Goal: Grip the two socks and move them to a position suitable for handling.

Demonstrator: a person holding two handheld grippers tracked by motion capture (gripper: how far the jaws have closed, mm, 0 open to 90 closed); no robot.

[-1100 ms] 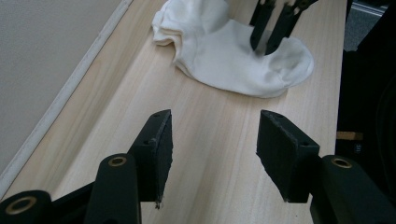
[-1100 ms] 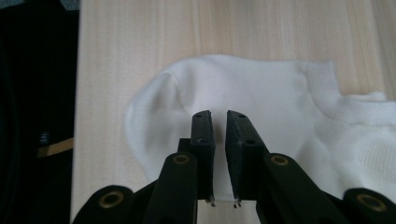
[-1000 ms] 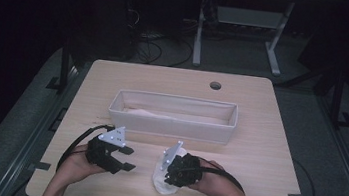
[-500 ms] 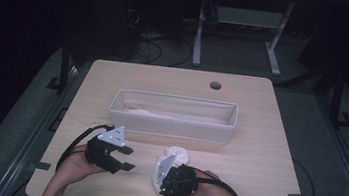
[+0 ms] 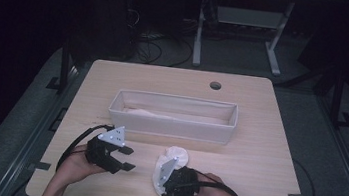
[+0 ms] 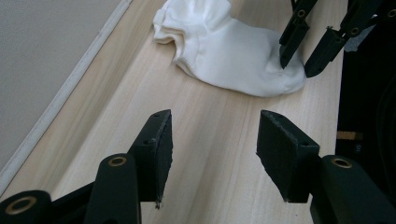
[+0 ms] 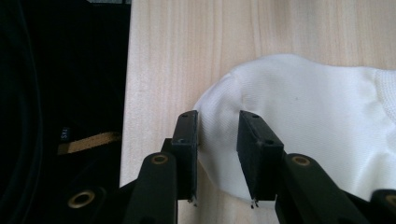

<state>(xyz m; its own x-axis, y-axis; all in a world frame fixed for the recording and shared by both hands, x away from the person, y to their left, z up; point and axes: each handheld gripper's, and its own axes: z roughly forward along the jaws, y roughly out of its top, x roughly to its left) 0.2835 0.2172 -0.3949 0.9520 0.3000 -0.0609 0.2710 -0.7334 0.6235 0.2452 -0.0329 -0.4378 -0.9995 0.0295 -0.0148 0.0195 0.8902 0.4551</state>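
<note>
Lying on the table (image 5: pixel 258 138) near its front edge: one white sock (image 5: pixel 171 159), just in front of the long white fabric bin (image 5: pixel 172 122). Right tongs (image 7: pixel 217 135): jaws have just been opening, now slightly apart, straddling the sock's rounded end, pads not pressing it. Left tongs (image 6: pixel 212 140): jaws apart, nothing between them, held above bare wood, near the sock but not touching it.
</note>
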